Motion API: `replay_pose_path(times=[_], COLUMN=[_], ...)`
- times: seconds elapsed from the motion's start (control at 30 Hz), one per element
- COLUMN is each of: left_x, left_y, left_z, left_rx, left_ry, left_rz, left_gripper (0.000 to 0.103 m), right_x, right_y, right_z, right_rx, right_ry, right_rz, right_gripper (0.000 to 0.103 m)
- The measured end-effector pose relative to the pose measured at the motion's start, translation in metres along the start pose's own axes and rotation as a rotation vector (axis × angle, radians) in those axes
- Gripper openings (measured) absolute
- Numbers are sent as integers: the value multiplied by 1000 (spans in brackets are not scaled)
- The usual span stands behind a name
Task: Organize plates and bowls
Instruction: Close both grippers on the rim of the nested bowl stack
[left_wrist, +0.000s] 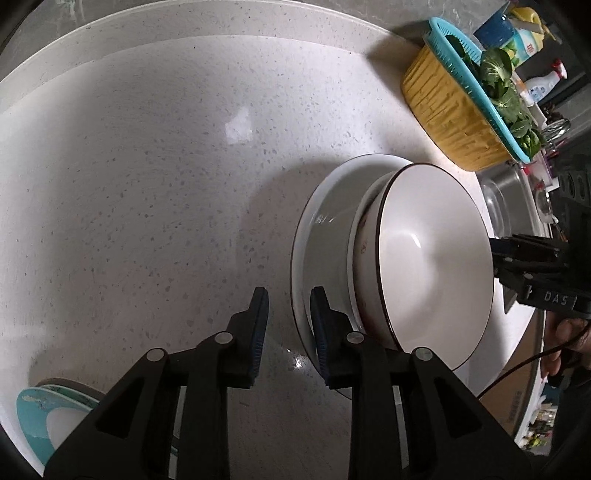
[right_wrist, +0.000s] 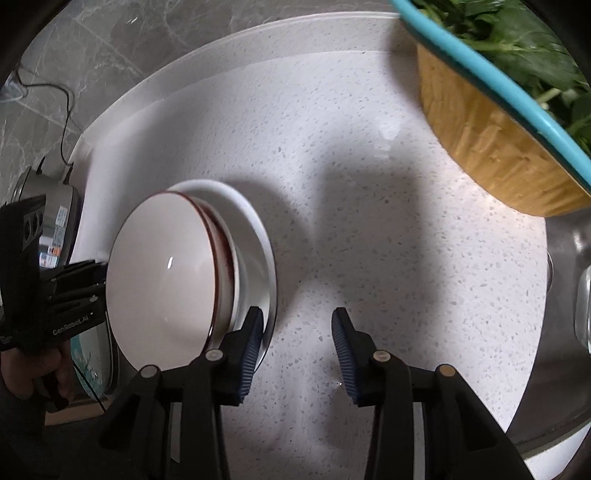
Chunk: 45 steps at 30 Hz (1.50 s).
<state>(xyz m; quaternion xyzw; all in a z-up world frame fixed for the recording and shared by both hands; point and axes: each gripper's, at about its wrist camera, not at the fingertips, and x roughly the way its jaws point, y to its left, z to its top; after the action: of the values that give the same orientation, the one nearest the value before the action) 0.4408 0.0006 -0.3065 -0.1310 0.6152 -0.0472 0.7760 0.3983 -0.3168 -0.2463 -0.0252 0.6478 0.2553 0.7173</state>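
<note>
A stack stands on the speckled white counter: a wide white plate (left_wrist: 325, 221) at the bottom, a bowl with red marks (left_wrist: 364, 236) on it, and a white bowl with a dark rim (left_wrist: 436, 258) on top. My left gripper (left_wrist: 289, 295) is open, with the plate's near rim in the gap between its blue pads and neither pad pressing. The right gripper (left_wrist: 498, 254) shows at the stack's far side. In the right wrist view my right gripper (right_wrist: 297, 315) stands open. One finger is over the plate (right_wrist: 255, 229) and the other over bare counter. The left gripper (right_wrist: 98, 277) sits beyond the top bowl (right_wrist: 162, 273).
A yellow basin under a teal colander of greens (left_wrist: 454, 110) stands at the back right, also in the right wrist view (right_wrist: 491, 155). A steel sink (left_wrist: 509, 199) lies beside it, with bottles (left_wrist: 543, 85) behind. Teal plates (left_wrist: 33, 417) lie near the counter's left edge. An appliance (right_wrist: 55, 206) stands by the wall.
</note>
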Motion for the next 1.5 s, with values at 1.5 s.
replay_pose_path(times=[1.5], left_x=[20], left_y=[3], left_z=[2], left_rx=[8], left_ry=[6], left_rz=[-25], left_gripper=[26], right_x=[21], right_y=[15], right_z=[-22], right_rx=[-52], right_ry=[-56], right_rz=[-4], right_gripper=[38])
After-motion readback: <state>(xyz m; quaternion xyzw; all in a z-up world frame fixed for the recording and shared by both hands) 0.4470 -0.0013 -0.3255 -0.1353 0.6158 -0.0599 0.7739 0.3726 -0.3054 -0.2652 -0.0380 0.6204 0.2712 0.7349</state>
